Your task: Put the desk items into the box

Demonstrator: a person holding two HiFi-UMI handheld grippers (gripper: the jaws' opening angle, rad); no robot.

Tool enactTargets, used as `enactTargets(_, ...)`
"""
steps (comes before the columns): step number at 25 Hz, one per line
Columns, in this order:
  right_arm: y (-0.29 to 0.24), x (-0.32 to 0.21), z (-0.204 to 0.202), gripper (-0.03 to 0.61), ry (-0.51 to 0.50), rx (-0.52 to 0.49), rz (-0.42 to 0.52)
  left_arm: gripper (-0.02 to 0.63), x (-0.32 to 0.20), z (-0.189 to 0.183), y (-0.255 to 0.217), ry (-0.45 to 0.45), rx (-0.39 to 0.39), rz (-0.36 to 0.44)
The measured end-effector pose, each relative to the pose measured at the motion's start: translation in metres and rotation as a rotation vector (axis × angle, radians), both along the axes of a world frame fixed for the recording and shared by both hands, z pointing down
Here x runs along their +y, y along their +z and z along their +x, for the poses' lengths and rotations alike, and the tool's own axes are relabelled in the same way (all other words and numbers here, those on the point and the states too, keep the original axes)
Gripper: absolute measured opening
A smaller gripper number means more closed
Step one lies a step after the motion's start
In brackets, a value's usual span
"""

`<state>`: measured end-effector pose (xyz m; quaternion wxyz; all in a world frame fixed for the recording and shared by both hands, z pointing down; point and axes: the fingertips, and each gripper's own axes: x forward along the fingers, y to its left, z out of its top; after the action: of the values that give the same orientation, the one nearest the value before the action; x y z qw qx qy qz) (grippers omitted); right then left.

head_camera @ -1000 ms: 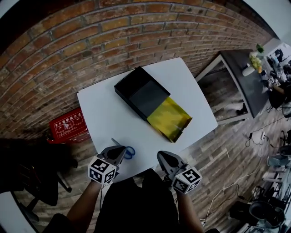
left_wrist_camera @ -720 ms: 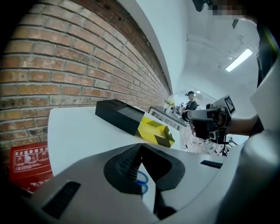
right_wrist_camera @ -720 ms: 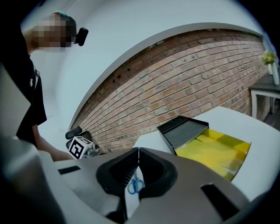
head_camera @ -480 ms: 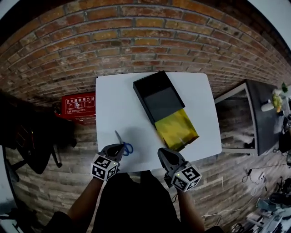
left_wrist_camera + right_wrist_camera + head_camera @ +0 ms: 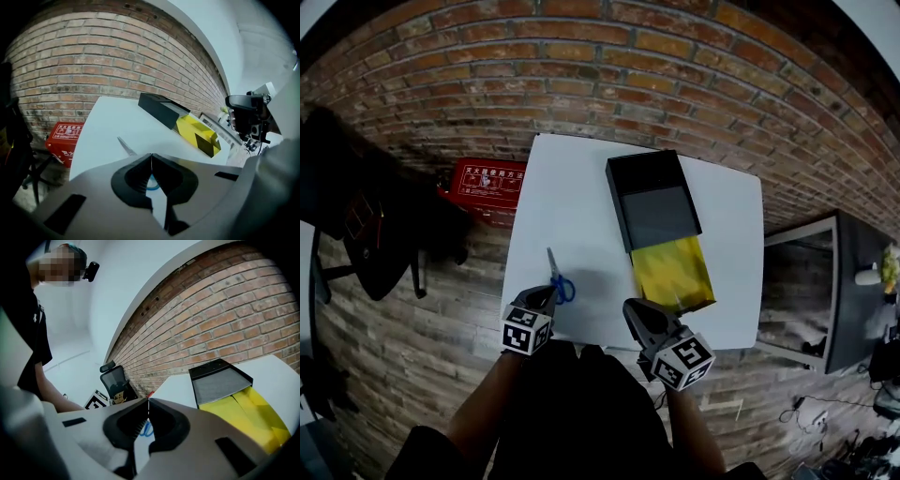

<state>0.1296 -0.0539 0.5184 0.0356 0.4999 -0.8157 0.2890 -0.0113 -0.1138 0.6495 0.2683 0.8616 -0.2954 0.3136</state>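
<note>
- Scissors (image 5: 558,279): flat on white table (image 5: 581,187), near-left part; blue handles toward the person, blades pointing at brick wall (image 5: 581,84).
- Left gripper (image 5: 547,296): tip just beside the blue handles, at their near side; contact can't be told. Jaws clenched tip to tip, nothing between them. In left gripper view (image 5: 151,154) the blades (image 5: 126,146) lie on the tabletop just past the tip, and a bit of blue handle shows through the gap below the closed tips.
- Right gripper (image 5: 631,309): over the table's near edge, well apart from scissors, to their right. Jaws also pressed together, empty. In right gripper view (image 5: 148,400) the blue handles show through the gap behind the tips.
- Box (image 5: 654,199): black, open, mid-table, right of scissors & apart from them; yellow part (image 5: 673,272) sticks out of its near end, just ahead of the right gripper.
- Around: red case (image 5: 487,183) on the floor by the wall, left of table; dark office chair (image 5: 366,244) further left.
</note>
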Motion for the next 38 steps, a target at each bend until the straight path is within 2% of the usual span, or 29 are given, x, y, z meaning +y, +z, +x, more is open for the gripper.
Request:
enactTargets(5, 0.003, 0.002, -0.006, 0.022, -0.057, -0.009, -0.003, 0.015, 0.003, 0.000, 0.007, -0.071, -0.036, 0.001)
enactTargets(11, 0.009, 0.005, -0.009, 0.021, -0.080, -0.008, -0.026, 0.020, 0.004, 0.001, 0.020, -0.156, -0.083, 0.001)
enactTargets(14, 0.015, 0.006, -0.008, 0.021, -0.083, -0.001, -0.040, 0.075, 0.004, 0.005, 0.027, -0.190, -0.084, -0.008)
enactTargets(23, 0.023, 0.010, -0.006, 0.021, -0.098, 0.013, -0.064, 0.164, 0.001, 0.005, 0.040, -0.325, -0.134, -0.025)
enactTargets(26, 0.023, 0.012, -0.004, 0.021, -0.103, 0.020, -0.067, 0.173, 0.001, 0.005, 0.043, -0.367, -0.165, -0.027)
enactTargets(38, 0.024, 0.018, 0.008, 0.021, -0.113, 0.019, -0.073, 0.172, 0.003, 0.006, 0.051, -0.427, -0.244, -0.060)
